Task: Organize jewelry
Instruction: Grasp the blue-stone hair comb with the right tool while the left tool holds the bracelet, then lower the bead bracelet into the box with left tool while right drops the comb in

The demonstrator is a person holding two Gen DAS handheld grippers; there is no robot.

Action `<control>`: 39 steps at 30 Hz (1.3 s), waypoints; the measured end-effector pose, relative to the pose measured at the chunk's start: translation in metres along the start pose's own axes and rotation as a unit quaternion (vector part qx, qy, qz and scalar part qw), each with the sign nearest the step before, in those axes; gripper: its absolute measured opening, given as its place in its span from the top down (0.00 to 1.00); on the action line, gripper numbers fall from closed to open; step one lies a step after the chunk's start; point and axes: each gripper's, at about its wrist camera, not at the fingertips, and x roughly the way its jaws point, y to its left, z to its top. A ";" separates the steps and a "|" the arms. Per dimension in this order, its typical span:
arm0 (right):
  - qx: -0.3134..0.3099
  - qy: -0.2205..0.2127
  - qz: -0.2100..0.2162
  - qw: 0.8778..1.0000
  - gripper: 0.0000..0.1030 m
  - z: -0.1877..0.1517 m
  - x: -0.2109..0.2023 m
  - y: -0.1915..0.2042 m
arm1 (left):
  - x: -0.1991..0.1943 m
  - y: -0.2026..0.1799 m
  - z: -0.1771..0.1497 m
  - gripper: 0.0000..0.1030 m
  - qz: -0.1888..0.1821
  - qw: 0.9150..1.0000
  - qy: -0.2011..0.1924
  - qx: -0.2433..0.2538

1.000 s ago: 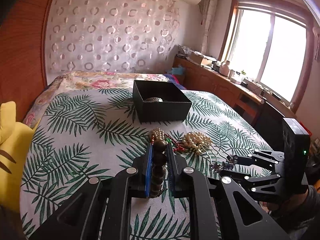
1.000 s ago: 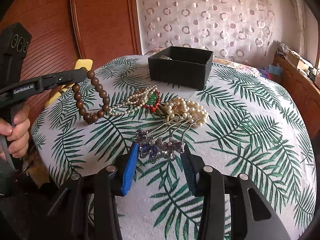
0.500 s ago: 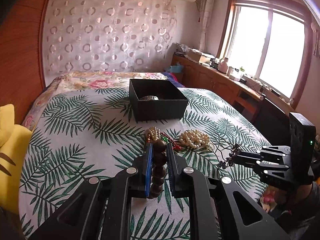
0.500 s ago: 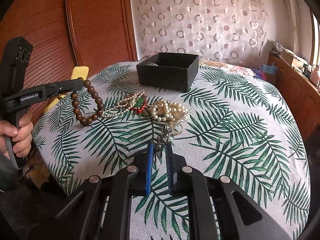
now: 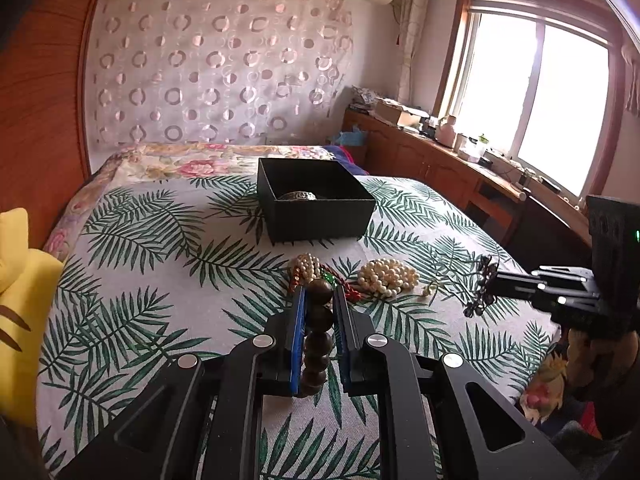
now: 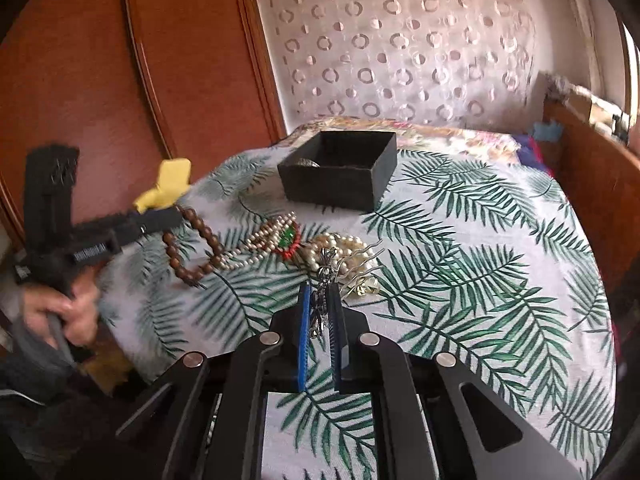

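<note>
My left gripper (image 5: 319, 294) is shut on a brown wooden bead bracelet (image 5: 318, 332), held above the palm-leaf cloth; the bracelet hangs as a loop in the right wrist view (image 6: 191, 246). My right gripper (image 6: 320, 290) is shut on a dark jewelled hair comb (image 6: 323, 280), lifted off the cloth; the comb also shows in the left wrist view (image 5: 482, 286). A black open box (image 5: 316, 204) stands farther back with a silver bangle (image 5: 298, 196) inside. A pearl strand with a red and green piece (image 6: 276, 240) and a pile of pearls (image 5: 386, 276) lie between the grippers and the box.
A yellow cushion (image 5: 20, 320) lies at the left edge of the bed. A wooden wardrobe (image 6: 120, 80) stands on the left. A wooden sideboard (image 5: 440, 160) with clutter runs under the window on the right. A small gold piece (image 6: 366, 288) lies by the pearls.
My right gripper has shut on the hair comb and lifted it off the cloth. My left gripper, still holding the bead bracelet, has moved nearer the jewelry pile.
</note>
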 end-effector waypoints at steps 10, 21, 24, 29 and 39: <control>-0.009 -0.008 0.006 1.000 0.90 0.028 -0.007 0.004 | -0.006 0.003 0.004 0.88 -0.002 1.000 -0.006 -0.004; -0.044 -0.018 -0.012 0.999 0.90 0.052 0.008 0.009 | -0.004 -0.015 0.041 0.88 -0.015 0.999 -0.029 0.028; -0.052 -0.022 -0.016 0.998 0.90 0.059 0.012 0.009 | -0.003 -0.018 0.052 0.88 -0.015 0.999 -0.037 0.036; -0.063 -0.032 -0.017 0.997 0.90 0.073 0.015 0.011 | 0.001 -0.021 0.072 0.88 -0.013 0.998 -0.049 0.045; -0.100 -0.059 -0.009 0.993 0.90 0.117 0.036 0.018 | 0.020 -0.008 0.116 0.88 0.014 0.996 -0.066 0.050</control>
